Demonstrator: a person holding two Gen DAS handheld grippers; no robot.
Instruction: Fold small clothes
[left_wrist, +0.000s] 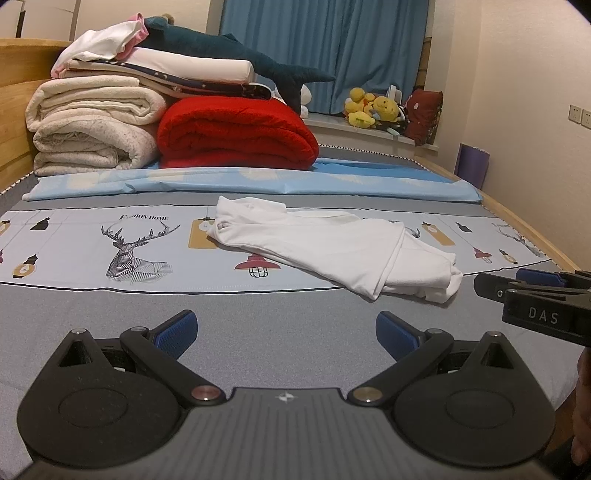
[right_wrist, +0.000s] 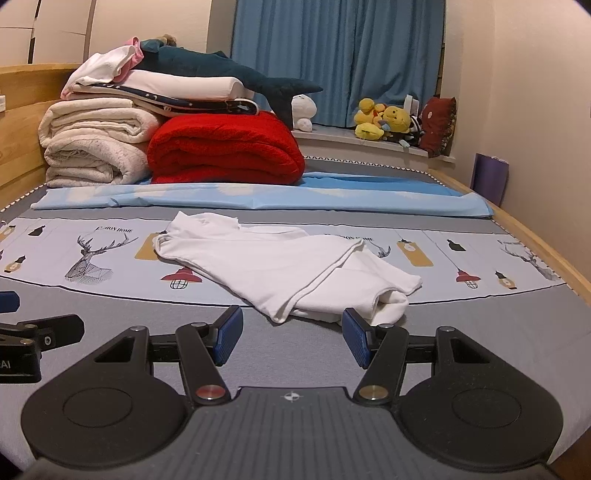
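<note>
Garment (right_wrist: 280, 266) crumpled on bed (right_wrist: 147, 321) | left gripper (left_wrist: 286, 334) wide | right gripper (right_wrist: 291, 338) wide, seemingly just short of hem

One white garment (right_wrist: 280, 269) on the bed (right_wrist: 110, 317), two grippers, left (left_wrist: 286, 332) and right (right_wrist: 291, 338), one red blanket (right_wrist: 225, 151), one cream blanket (right_wrist: 92, 147), one plush shark (right_wrist: 229, 72), two wall sockets (left_wrist: 580, 115), one purple bag (right_wrist: 489, 177).

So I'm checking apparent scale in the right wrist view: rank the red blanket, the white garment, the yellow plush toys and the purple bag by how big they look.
1. white garment, though it lies nearer the camera
2. red blanket, close behind
3. yellow plush toys
4. purple bag, similar to the toys; unsure
</note>
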